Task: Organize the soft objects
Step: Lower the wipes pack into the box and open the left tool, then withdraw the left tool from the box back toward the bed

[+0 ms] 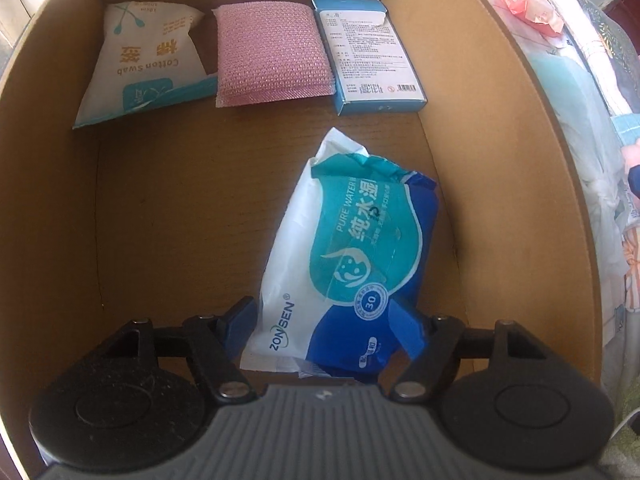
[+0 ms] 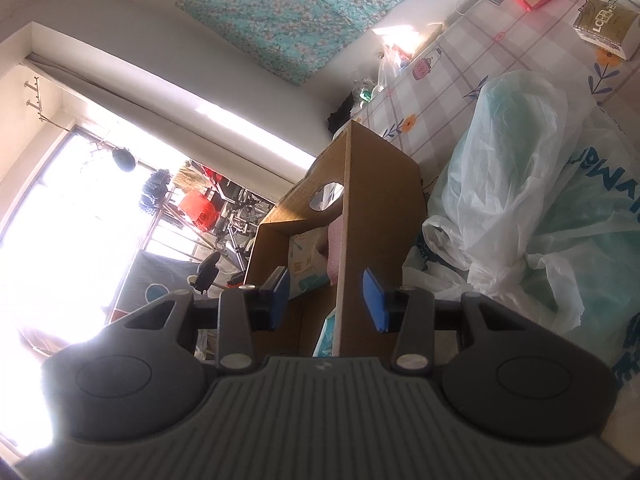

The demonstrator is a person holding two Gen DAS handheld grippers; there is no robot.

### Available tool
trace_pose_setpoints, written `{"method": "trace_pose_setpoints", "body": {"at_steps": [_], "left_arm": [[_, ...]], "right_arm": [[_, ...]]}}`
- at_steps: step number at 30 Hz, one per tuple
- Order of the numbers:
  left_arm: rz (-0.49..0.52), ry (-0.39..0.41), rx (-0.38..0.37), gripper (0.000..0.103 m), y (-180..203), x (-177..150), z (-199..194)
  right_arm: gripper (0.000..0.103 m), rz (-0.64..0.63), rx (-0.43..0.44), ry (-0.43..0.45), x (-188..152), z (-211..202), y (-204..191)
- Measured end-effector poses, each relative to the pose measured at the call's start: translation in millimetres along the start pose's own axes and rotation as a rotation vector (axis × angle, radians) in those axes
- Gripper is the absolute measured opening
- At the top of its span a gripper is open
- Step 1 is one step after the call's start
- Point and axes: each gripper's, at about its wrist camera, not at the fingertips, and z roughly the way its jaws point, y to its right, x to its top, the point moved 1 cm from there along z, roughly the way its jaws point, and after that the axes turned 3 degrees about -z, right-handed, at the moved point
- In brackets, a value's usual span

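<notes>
- Your left claw point(image 1: 324, 328) points almost straight down into the cardboard box point(image 1: 500, 168). It is spread, with the wet-wipes pack point(image 1: 348, 248) lying between its pads; neither pad looks to be pressing on the wrapper, so I read the pack as released, not pinched.
- The pack rests on the box floor at about 5 o'clock from the box's centre, tilted, its top end toward 12 o'clock and its right edge close to the box wall.
- Expect the pack to be soft and fairly heavy for its size — damp sheets in a slick film wrapper. It will sag and slide if you take it by a corner; squeeze across the middle of its short width, clear of the crimped end.
- Along the far wall, from 11 to 1 o'clock, sit the cotton swab bag point(image 1: 148, 64), the pink sponge cloth point(image 1: 272, 52) and a blue carton point(image 1: 368, 56), side by side.
- The bag is light and puffy and will likely give under the pads; the sponge cloth is light, springy and rough enough to hold well; the carton is stiff but thin-walled.
- Your right claw point(image 2: 326, 300) straddles the box's upright wall edge at 12 o'clock in its own view — pads partly apart, each with a gap to the cardboard, pinching nothing.
</notes>
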Motion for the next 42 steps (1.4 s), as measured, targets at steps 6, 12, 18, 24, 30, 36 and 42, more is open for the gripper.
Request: {"method": "trace_pose_setpoints", "body": {"at_steps": [6, 12, 18, 24, 30, 36, 42], "left_arm": [[-0.12, 0.016, -0.039, 0.056, 4.4, 1.4, -3.4], [-0.3, -0.002, -0.128, 0.054, 4.3, 0.9, 4.2], [-0.389, 0.007, -0.14, 0.054, 13.3, 5.7, 9.3], [-0.419, 0.04, -0.118, 0.056, 18.5, 18.4, 10.0], [-0.451, 0.081, -0.114, 0.057, 19.1, 29.9, 12.4], [-0.444, 0.104, -0.104, 0.067, 23.3, 28.9, 9.1], [-0.49, 0.167, -0.139, 0.074, 15.5, 14.3, -21.2]], "right_arm": [[0.042, 0.02, 0.003, 0.013, -0.9, -4.8, 4.6], [0.042, 0.04, 0.001, 0.014, -1.8, -10.4, 9.5], [0.042, 0.063, -0.006, 0.033, -0.4, -17.8, 17.3], [0.042, 0.072, -0.004, 0.046, -1.6, -25.1, 22.3], [0.042, 0.092, -0.012, 0.052, -4.4, -31.2, 32.2], [0.046, 0.108, -0.025, 0.068, -9.2, -45.4, 44.0], [0.047, 0.116, -0.048, 0.097, -14.1, -63.2, 55.3]]}}
